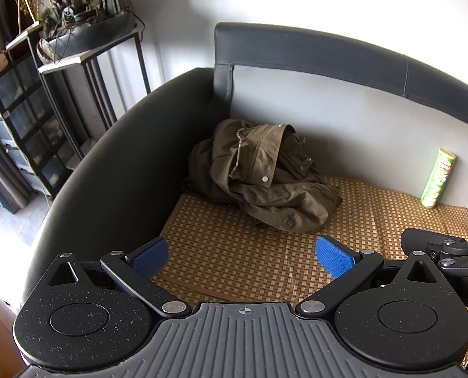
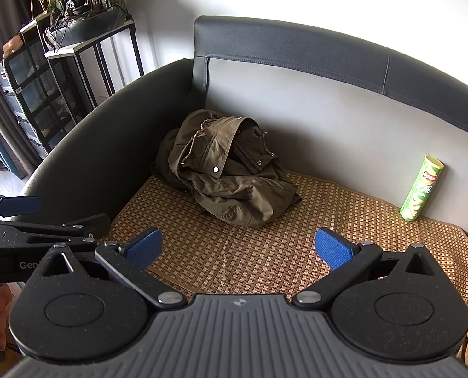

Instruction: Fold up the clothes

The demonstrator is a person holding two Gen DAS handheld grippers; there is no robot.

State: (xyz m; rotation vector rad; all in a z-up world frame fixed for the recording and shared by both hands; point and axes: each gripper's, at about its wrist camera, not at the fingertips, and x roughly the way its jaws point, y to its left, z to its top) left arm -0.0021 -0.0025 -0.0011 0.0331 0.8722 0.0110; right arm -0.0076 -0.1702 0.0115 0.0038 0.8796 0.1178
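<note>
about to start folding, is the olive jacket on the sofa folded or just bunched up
Bunched up, not folded: the olive jacket lies in a crumpled heap in the sofa corner on the woven mat, collar and snaps twisted on top.

left wrist: high, angled down, left of right wrist | both share jacket (image 1: 262,173) on sofa seat (image 1: 234,252); near

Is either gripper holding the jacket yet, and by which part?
Nothing is held. The left gripper and right gripper are both open above the woven mat, short of the crumpled olive-green jacket.
</note>
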